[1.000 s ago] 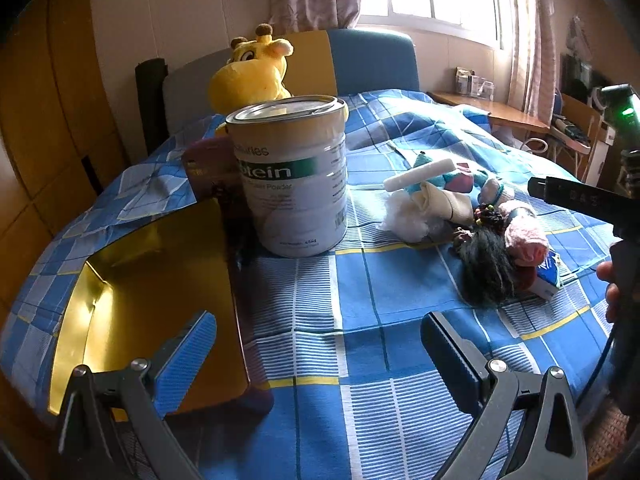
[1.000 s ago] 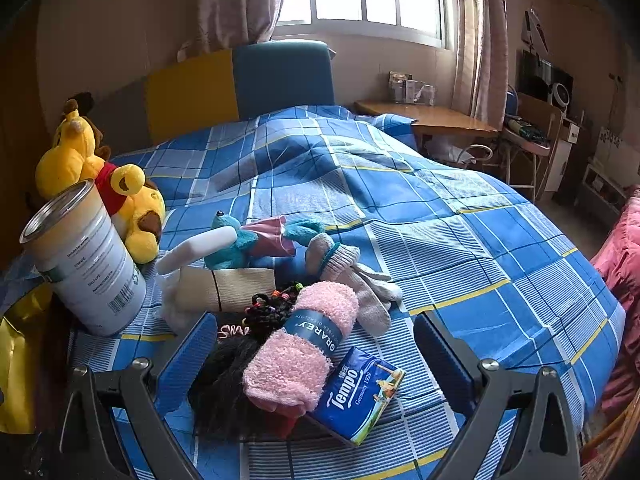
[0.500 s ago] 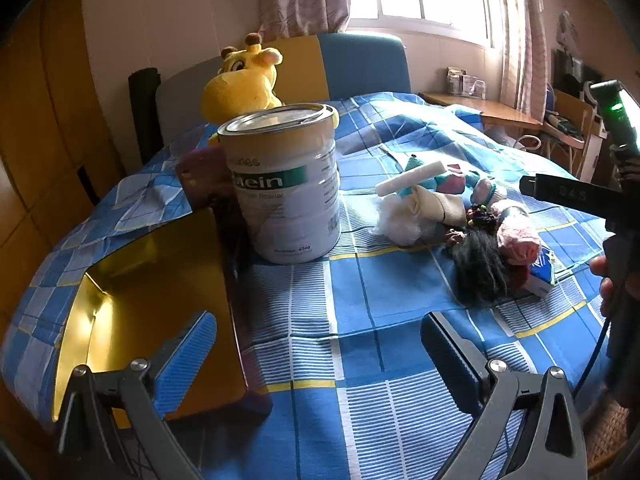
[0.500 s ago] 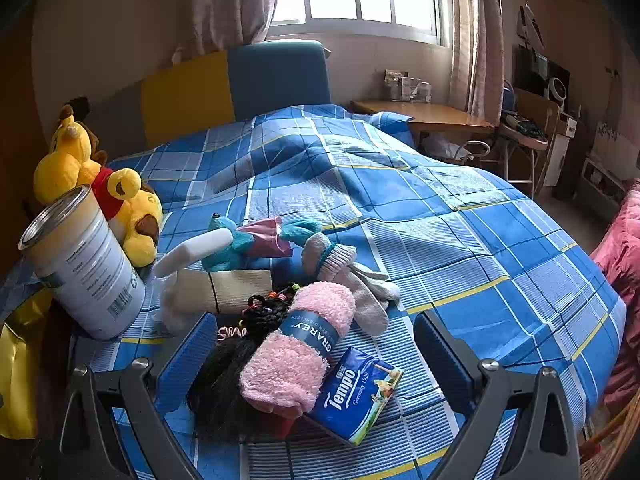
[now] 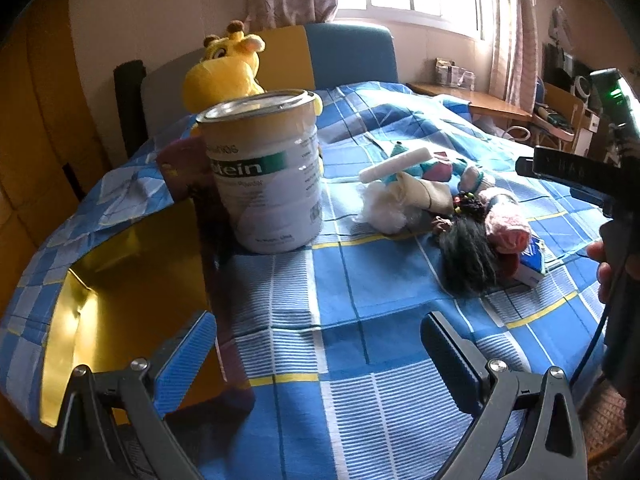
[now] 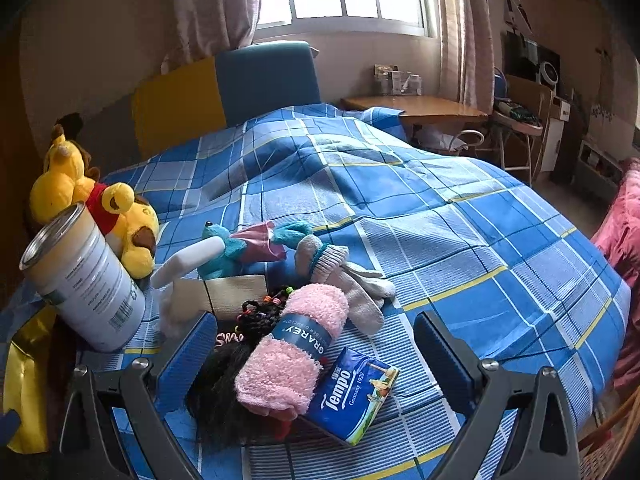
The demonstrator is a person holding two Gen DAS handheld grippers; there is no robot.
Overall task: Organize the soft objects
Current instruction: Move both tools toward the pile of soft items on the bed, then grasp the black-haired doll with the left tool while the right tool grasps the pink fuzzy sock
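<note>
A heap of soft things lies on the blue checked bedspread (image 6: 460, 236): a pink rolled towel (image 6: 294, 346), a black wig (image 6: 224, 384), grey gloves (image 6: 344, 276), a teal plush (image 6: 228, 248), a beige roll (image 6: 236, 294) and a Tempo tissue pack (image 6: 352, 394). My right gripper (image 6: 316, 352) hovers open just in front of the pink towel, holding nothing. My left gripper (image 5: 320, 350) is open over bare bedspread, with the heap (image 5: 472, 224) further off to its right. An open gold-lined box (image 5: 116, 288) lies at the left.
A white protein-powder tin (image 5: 268, 176) stands beside the box. Yellow plush toys (image 6: 96, 208) lean against the headboard (image 6: 224, 92). A wooden desk (image 6: 416, 106) and shelves stand by the window. A hand (image 5: 600, 268) holds the right gripper's handle.
Both views have drifted slightly: the tin and heap sit a little further left and lower in the left wrist view. Both grippers stay open and nothing has been picked up.
</note>
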